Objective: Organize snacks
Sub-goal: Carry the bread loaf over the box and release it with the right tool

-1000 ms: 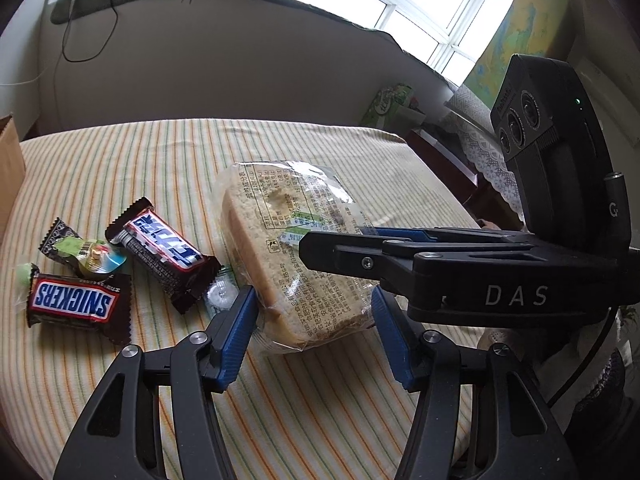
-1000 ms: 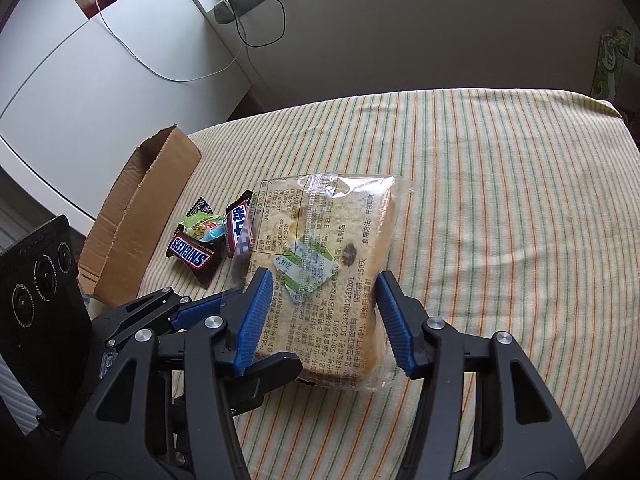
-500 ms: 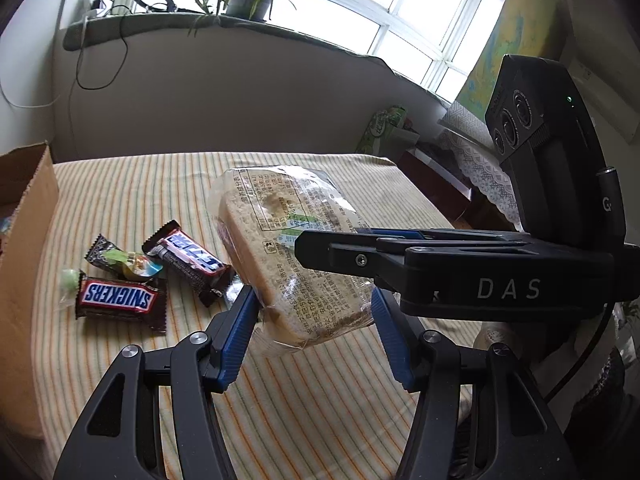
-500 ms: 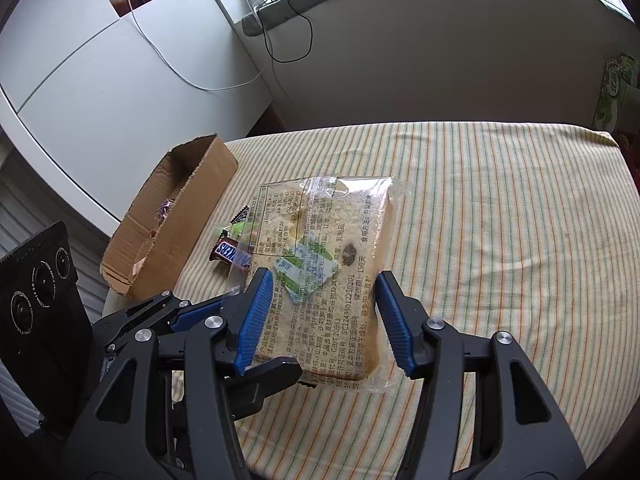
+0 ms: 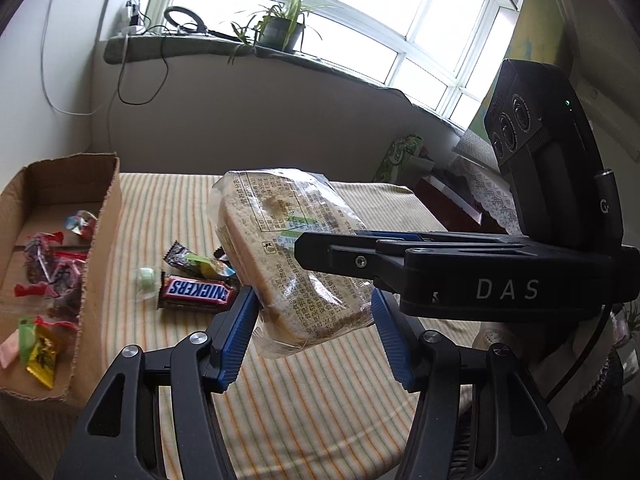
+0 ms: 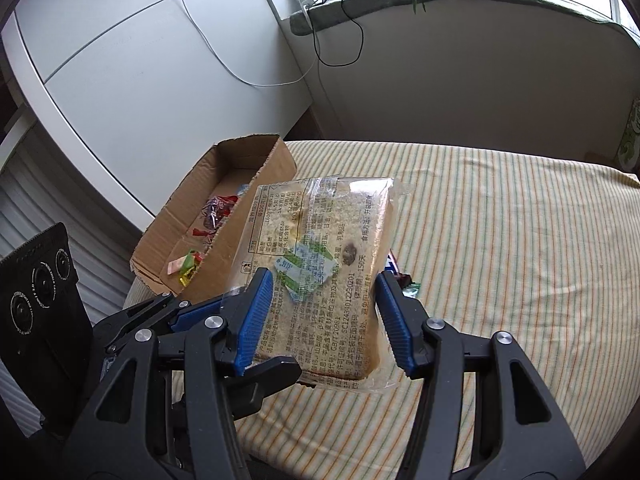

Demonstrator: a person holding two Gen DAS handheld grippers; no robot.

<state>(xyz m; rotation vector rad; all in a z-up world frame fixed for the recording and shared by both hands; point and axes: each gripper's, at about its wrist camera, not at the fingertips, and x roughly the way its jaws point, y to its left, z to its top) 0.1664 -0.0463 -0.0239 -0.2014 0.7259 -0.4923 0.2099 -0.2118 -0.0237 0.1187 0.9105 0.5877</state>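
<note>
- Both grippers are closed on the same bread pack (image 5: 294, 256): the left gripper (image 5: 314, 334) is pressed on its two sides, and the right gripper (image 6: 320, 318) is pressed on it from the other direction.
- The bread pack is held in the air, tilted, above the striped tabletop (image 5: 320, 400).
- A cardboard box (image 5: 102, 264) is seen on the left part of the tabletop, near the pack; wrapped candies (image 5: 52, 280) are lying inside it.
- A Snickers bar (image 5: 198, 294) is lying on the tabletop between the box and the pack, with a green round candy (image 5: 145, 278) just beside it and a green-yellow packet (image 5: 200, 264) touching it behind.
- A potted plant (image 5: 280, 34) is placed on the window sill.
</note>
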